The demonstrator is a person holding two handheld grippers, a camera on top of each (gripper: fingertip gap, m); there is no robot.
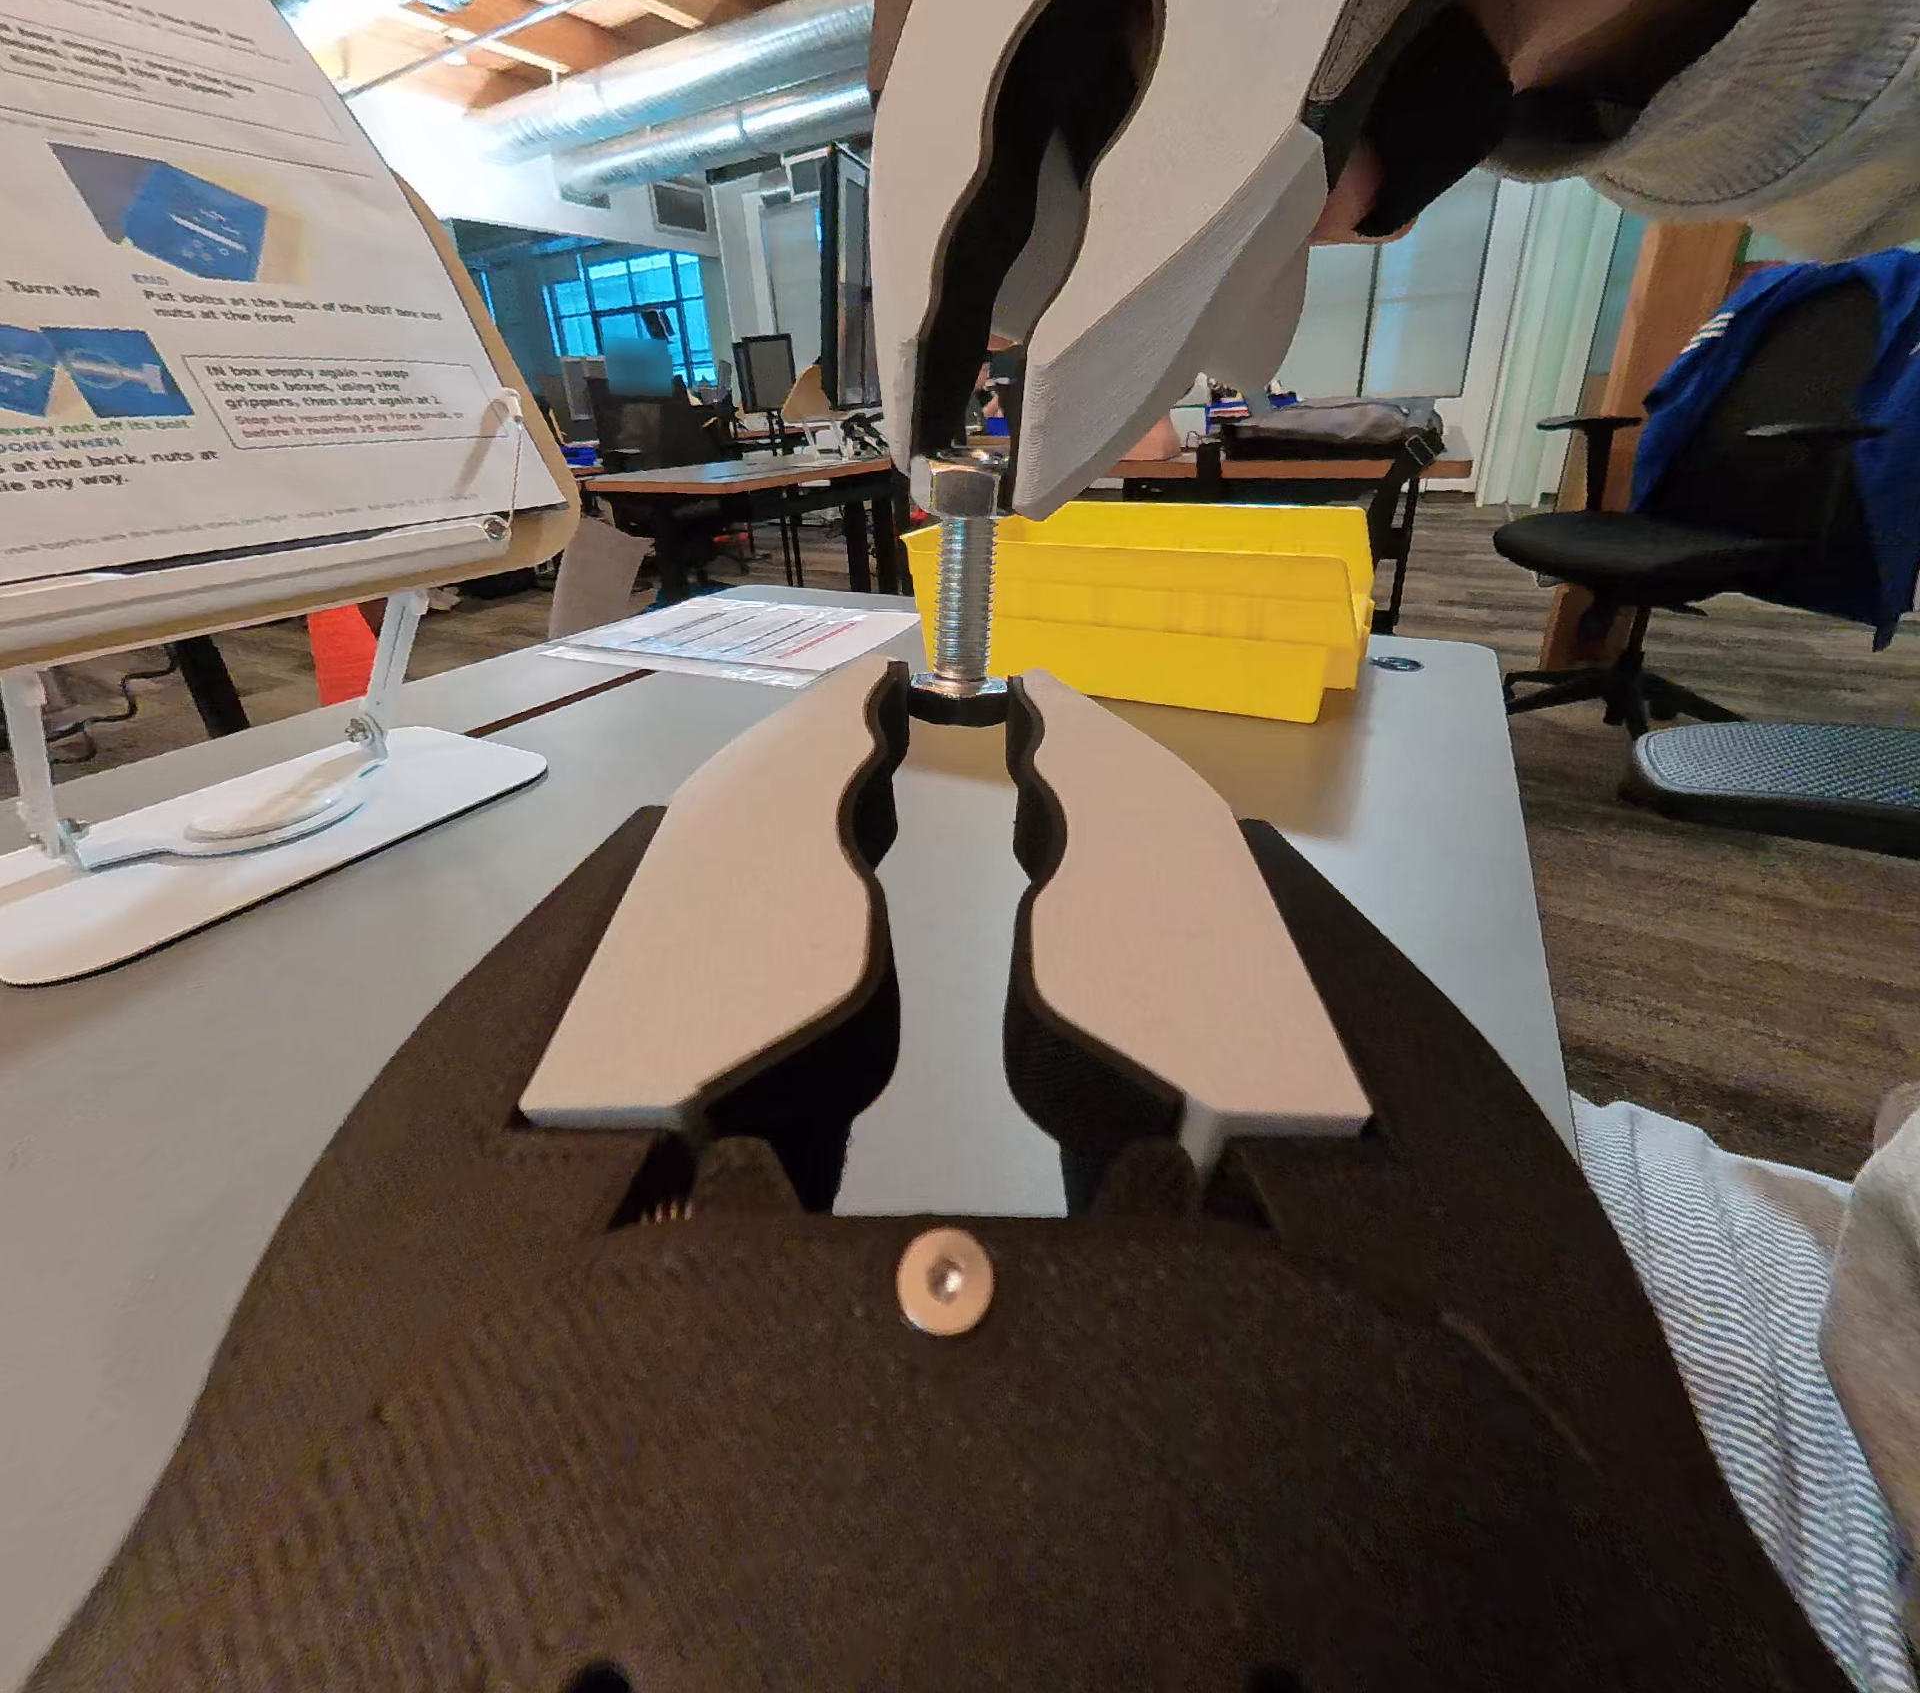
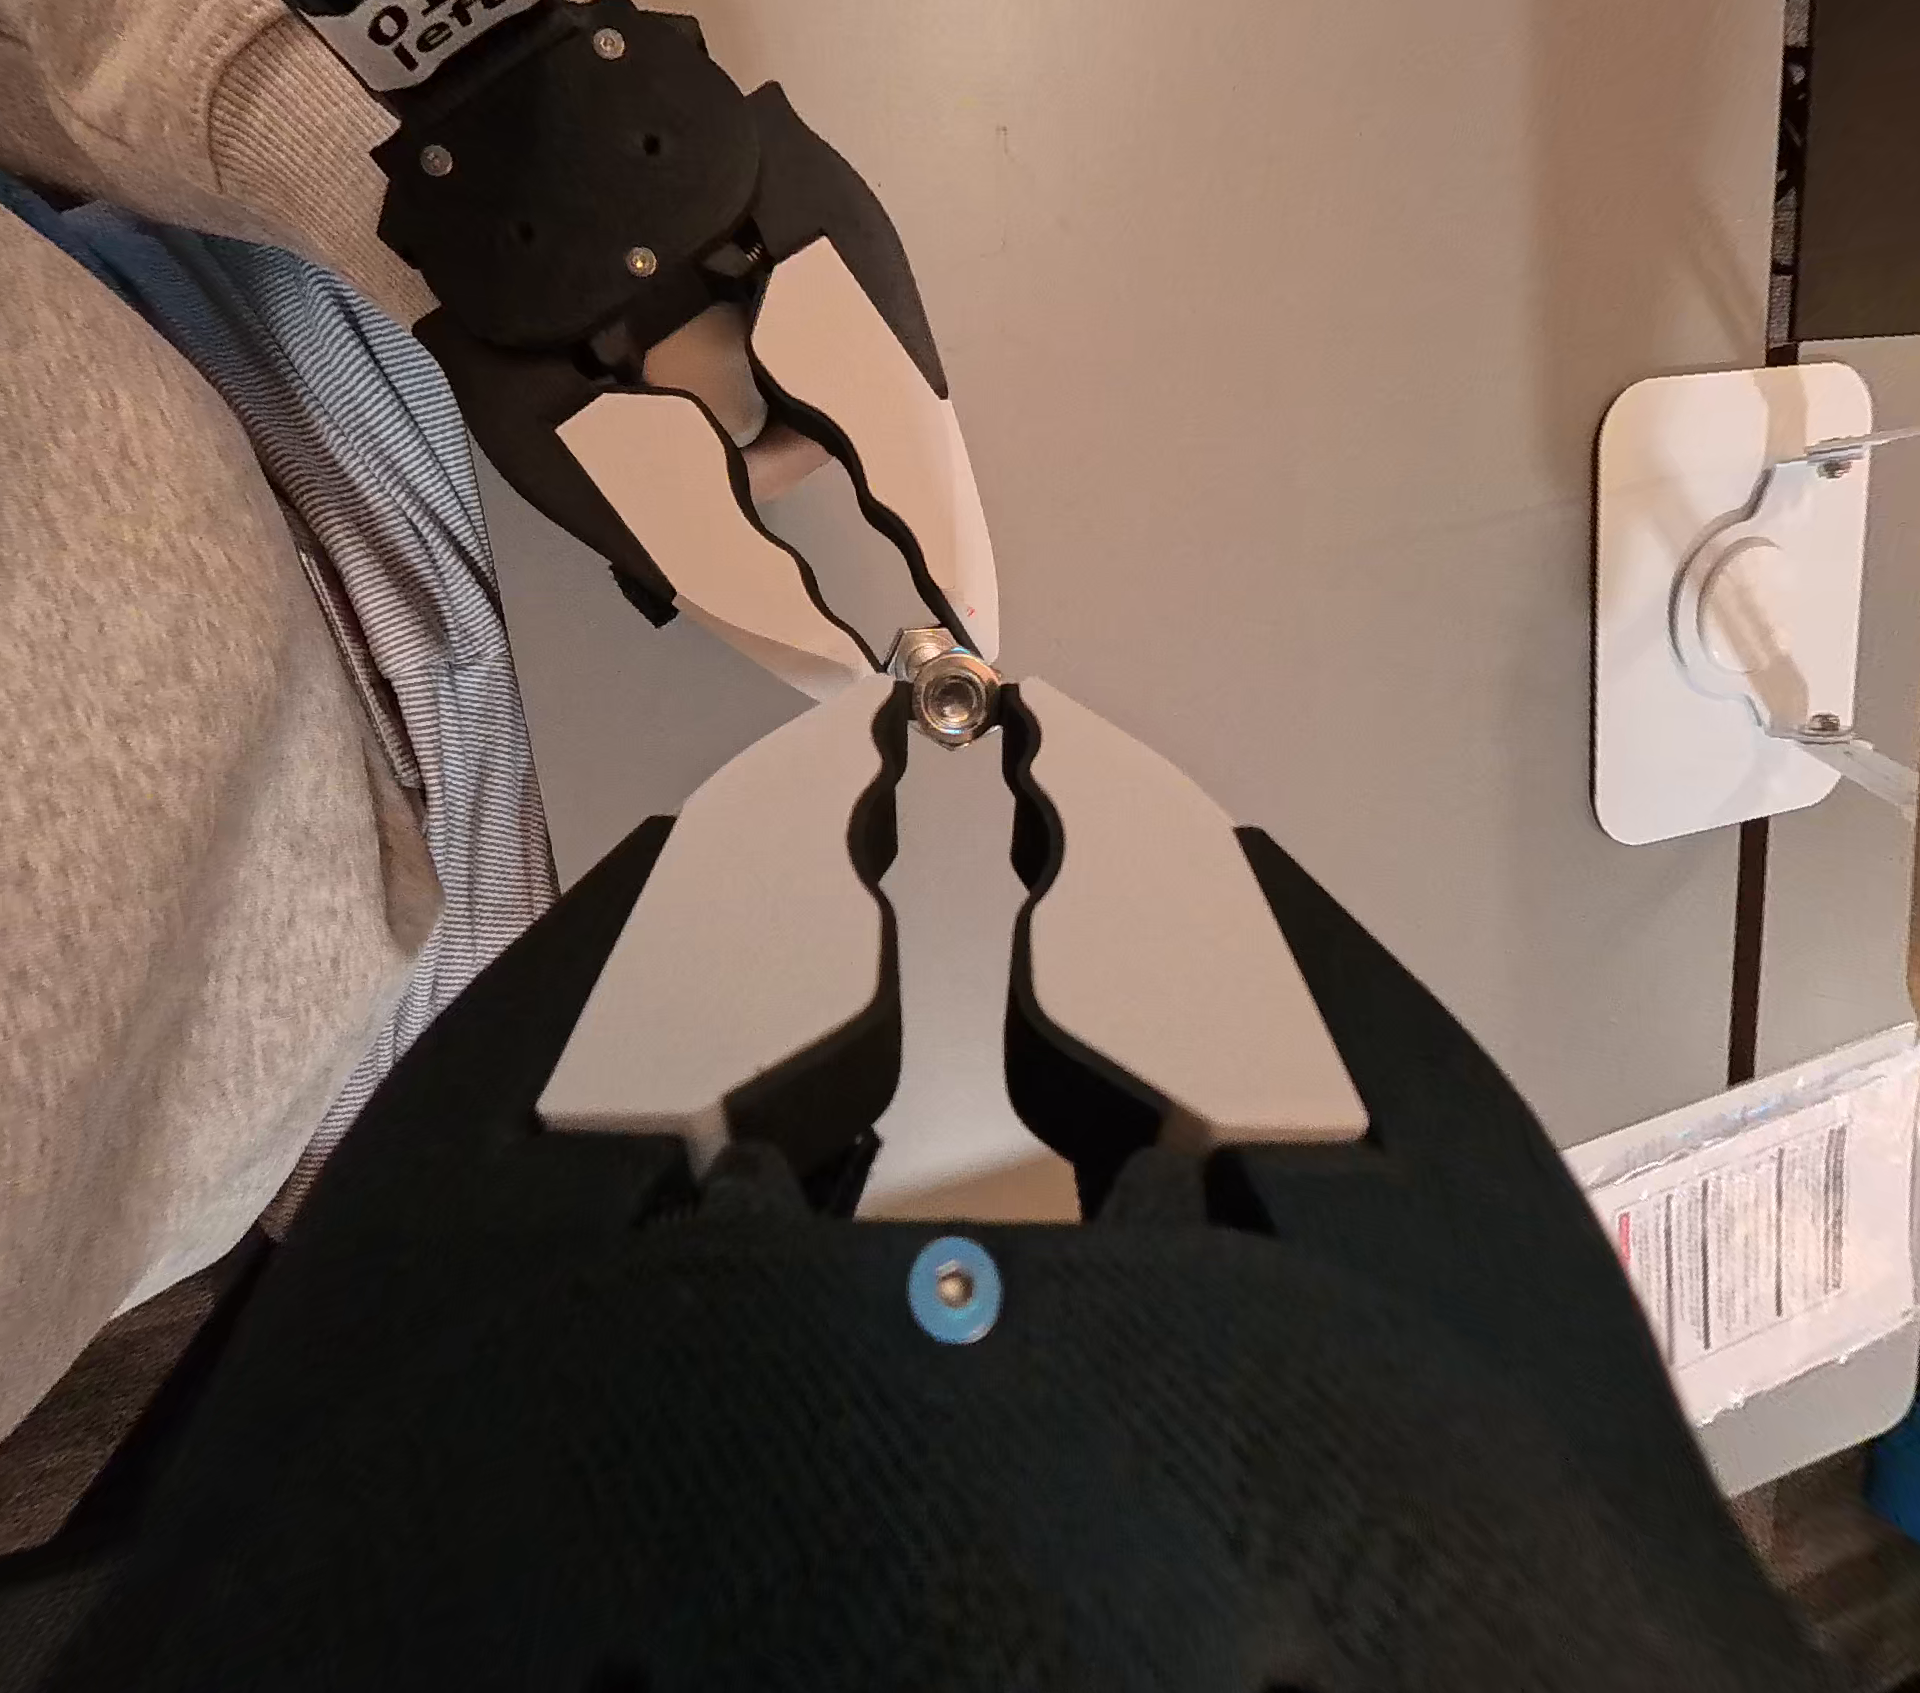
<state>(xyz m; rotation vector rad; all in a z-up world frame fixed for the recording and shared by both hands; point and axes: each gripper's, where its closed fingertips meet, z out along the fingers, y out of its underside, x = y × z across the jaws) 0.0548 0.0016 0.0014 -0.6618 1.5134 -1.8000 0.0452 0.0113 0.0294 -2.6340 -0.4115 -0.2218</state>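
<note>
A silver bolt (image 1: 964, 594) stands upright above the grey table (image 1: 312, 1124). My left gripper (image 1: 956, 693) is shut on its hex head at the bottom. My right gripper (image 1: 961, 474) comes down from above and is shut on a hex nut (image 1: 961, 490) at the top of the thread. In the right wrist view I look down the bolt's axis: my right gripper (image 2: 951, 708) pinches the nut (image 2: 951, 741) around the shiny bolt end. The left gripper (image 2: 920, 646) comes in from the upper left and holds the bolt head (image 2: 906, 644).
A yellow bin (image 1: 1174, 604) stands at the table's far edge behind the bolt. A paper stand (image 1: 208, 241) on a white base (image 1: 260, 822) (image 2: 1745, 594) is at the left. A laminated sheet (image 1: 727, 635) (image 2: 1766, 1228) lies flat. An office chair (image 1: 1714, 542) stands beyond.
</note>
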